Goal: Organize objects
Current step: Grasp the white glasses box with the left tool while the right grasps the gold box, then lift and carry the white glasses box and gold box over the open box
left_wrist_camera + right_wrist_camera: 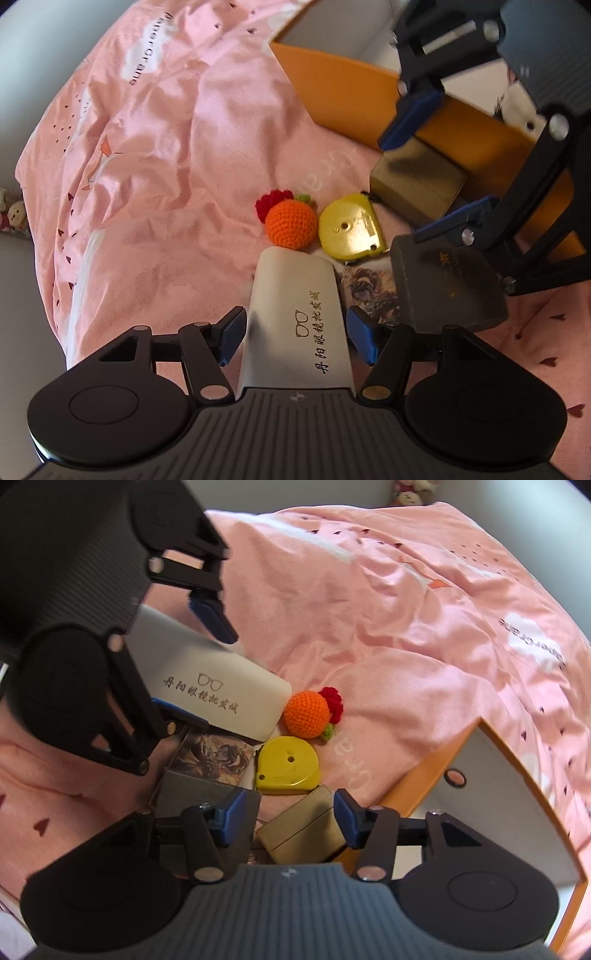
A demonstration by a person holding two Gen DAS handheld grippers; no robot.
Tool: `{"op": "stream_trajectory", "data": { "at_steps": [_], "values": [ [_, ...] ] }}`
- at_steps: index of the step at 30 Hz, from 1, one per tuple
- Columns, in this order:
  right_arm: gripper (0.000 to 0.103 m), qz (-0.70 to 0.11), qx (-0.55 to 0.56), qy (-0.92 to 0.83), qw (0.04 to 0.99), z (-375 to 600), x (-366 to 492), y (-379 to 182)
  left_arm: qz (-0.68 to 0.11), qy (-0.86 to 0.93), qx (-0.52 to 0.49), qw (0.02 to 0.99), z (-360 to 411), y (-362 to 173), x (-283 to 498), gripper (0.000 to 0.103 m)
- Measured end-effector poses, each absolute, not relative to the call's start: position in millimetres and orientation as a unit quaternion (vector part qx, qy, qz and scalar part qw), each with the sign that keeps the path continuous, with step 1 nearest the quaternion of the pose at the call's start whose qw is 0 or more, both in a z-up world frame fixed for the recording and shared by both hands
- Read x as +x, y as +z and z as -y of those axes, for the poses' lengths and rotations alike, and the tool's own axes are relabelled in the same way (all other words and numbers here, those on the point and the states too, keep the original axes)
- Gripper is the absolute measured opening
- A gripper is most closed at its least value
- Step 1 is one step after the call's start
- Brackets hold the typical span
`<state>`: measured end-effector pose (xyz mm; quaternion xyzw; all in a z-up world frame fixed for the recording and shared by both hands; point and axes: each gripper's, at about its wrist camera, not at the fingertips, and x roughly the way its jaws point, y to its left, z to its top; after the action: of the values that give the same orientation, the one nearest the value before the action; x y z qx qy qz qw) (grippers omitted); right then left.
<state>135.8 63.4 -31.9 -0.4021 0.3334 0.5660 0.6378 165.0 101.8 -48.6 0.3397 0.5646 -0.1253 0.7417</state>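
A white glasses case [295, 295] lies on the pink sheet between the fingers of my left gripper [297, 338], whose blue pads stand just off its sides, so the gripper is open. The right wrist view shows the case [221, 698] at the upper left. Beyond its far end sit a crocheted orange [291, 225] and a yellow tape measure [349, 230]. My right gripper [288, 821] is open over a brass-coloured box [303, 834], with its left finger above a dark grey case [188, 794]. A picture-printed box [214, 757] lies partly under the glasses case.
An open orange box [417, 775] with a white inside lies on the bed beside the brass box, at the top right in the left wrist view. The rumpled pink sheet [166, 147] spreads to the left. Soft toys [13, 218] sit at the bed's edge.
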Motion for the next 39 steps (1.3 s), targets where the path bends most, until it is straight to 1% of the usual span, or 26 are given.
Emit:
{"op": "stream_trajectory", "data": {
  "at_steps": [2,7,11,13,14,20,26,29,32,34,36,39],
  "values": [
    [0.055,-0.325,-0.415,0.574,0.626,-64,137,-33,-0.573,-0.121,0.346,0.733,-103,-54,169,0.076],
    [0.056,-0.304,-0.446,0.592,0.598,-64,139,-30,-0.571,-0.118,0.386,0.715,-97,-71,172,0.077],
    [0.057,-0.281,-0.473,0.593,0.589,-64,141,-32,-0.568,-0.115,0.397,0.711,-93,-78,175,0.076],
    [0.058,-0.270,-0.481,0.598,0.581,-63,141,-32,-0.572,-0.112,0.392,0.711,-92,-79,176,0.075],
    [0.058,-0.265,-0.487,0.599,0.577,-63,140,-32,-0.576,-0.112,0.388,0.711,-92,-80,177,0.071],
    [0.058,-0.236,-0.526,0.609,0.545,-62,137,-34,-0.586,-0.110,0.362,0.717,-99,-75,183,0.071],
    [0.058,-0.216,-0.560,0.620,0.505,-65,138,-36,-0.599,-0.127,0.312,0.726,-111,-57,185,0.070],
    [0.060,-0.211,-0.575,0.623,0.487,-68,140,-38,-0.602,-0.134,0.290,0.732,-118,-49,185,0.070],
    [0.066,-0.214,-0.586,0.622,0.474,-73,142,-41,-0.606,-0.138,0.267,0.737,-124,-43,186,0.070],
    [0.069,-0.222,-0.588,0.635,0.448,-74,140,-40,-0.606,-0.144,0.250,0.741,-127,-38,185,0.070],
    [0.076,-0.216,-0.592,0.644,0.434,-74,136,-40,-0.608,-0.148,0.234,0.744,-130,-34,183,0.070],
    [0.076,-0.214,-0.601,0.636,0.434,-79,131,-46,-0.603,-0.151,0.229,0.749,-131,-30,181,0.070]
  ]
}}
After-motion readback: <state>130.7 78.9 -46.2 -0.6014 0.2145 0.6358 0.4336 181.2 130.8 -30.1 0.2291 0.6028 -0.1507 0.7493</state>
